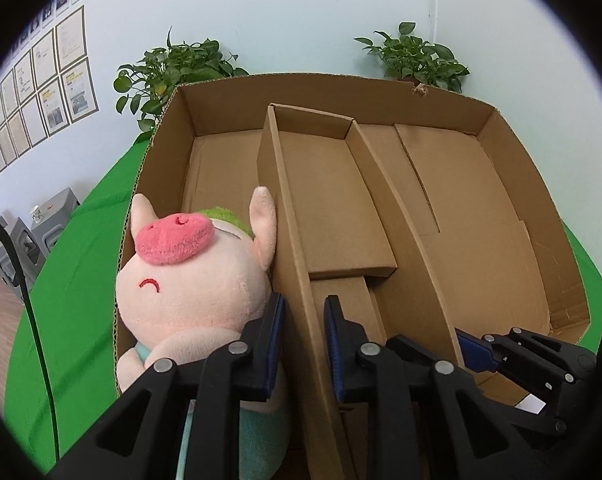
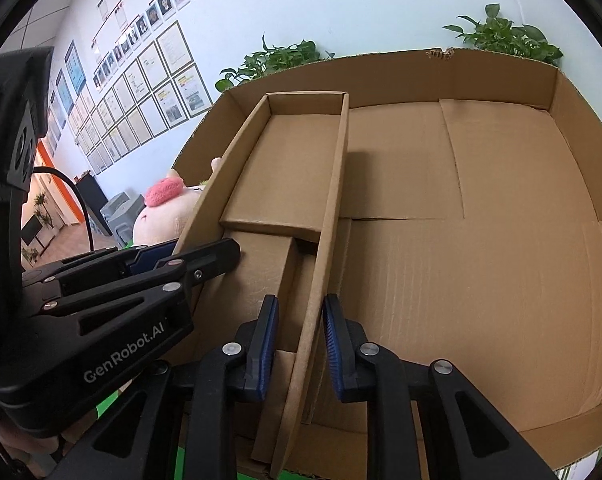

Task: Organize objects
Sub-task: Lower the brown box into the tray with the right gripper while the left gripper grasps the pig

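The left tongs [image 1: 304, 344] pinch one wall of the small cardboard tray [image 1: 333, 208]. The right tongs [image 2: 301, 344] pinch its other wall. A pig toy [image 1: 189, 280] lies beside it in the big box [image 1: 501, 184].

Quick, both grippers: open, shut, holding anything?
Left gripper: shut on the inner tray's left wall.
Right gripper: shut on the inner tray's right wall.

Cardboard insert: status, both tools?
Left tool shut on insert's left wall. Right tool shut on right wall. Insert sits inside big box. Plush pig crowding left wall.
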A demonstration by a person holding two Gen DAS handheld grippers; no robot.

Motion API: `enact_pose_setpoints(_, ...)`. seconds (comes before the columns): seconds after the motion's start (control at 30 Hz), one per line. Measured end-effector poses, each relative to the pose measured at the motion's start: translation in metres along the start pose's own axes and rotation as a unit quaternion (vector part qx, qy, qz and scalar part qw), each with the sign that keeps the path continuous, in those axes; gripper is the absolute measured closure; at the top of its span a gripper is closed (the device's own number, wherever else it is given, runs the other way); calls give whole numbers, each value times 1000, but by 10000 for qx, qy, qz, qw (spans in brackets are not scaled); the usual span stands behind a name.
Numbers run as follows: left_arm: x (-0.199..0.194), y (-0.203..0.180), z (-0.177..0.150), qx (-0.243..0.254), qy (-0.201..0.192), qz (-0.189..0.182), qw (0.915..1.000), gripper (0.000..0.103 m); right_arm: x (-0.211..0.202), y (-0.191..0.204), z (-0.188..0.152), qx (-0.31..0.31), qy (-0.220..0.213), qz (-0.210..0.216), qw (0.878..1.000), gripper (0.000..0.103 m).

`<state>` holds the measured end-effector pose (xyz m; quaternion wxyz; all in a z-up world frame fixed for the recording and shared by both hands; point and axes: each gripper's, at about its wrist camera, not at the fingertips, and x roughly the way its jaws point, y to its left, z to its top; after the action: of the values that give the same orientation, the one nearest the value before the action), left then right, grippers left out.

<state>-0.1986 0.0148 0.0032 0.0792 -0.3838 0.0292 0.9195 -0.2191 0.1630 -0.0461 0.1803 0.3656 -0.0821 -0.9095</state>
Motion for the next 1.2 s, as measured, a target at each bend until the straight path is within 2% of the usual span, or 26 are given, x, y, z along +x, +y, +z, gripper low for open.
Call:
enact_pose_setpoints(0.1, -8, 1, 1, 36, 38, -127, 9999, 78, 3, -2, -2, 3, -8, -32, 10000, 86)
enact_pose_setpoints(0.3, -37, 14, -9, -120, -205, -245, 9994, 75, 5, -1, -1, 39, -38, -150, 9999, 86)
enact_pose_setpoints(0.33, -41, 15, -12, -113, -242, -232, 9994, 75, 4, 1, -1, 35, -53, -184, 9998, 86)
enact_pose_setpoints(0.43, -55, 19, -18, -96, -417, 170, 9989, 75, 2, 6, 0, 41, -37, -374, 9993, 86)
enact_pose_setpoints(0.63, -76, 38, -25, -347, -704, 209, 9967, 75, 11, 11, -6, 0, 154, -671, 9976, 86)
enact_pose_setpoints(1.0, -72, 47, -47, -560, -595, 382, 9959, 76, 24, 34, -14, -668, 229, -1134, 9910, 85)
enact_pose_setpoints(1.13, -75, 45, -52, -557, -630, 555, 9949, 75, 18, 36, -15, -709, 199, -1056, 9917, 80)
enact_pose_setpoints(1.2, -77, 39, -53, -510, -654, 600, 9947, 71, 3, 36, -14, -703, 44, -957, 9929, 69)
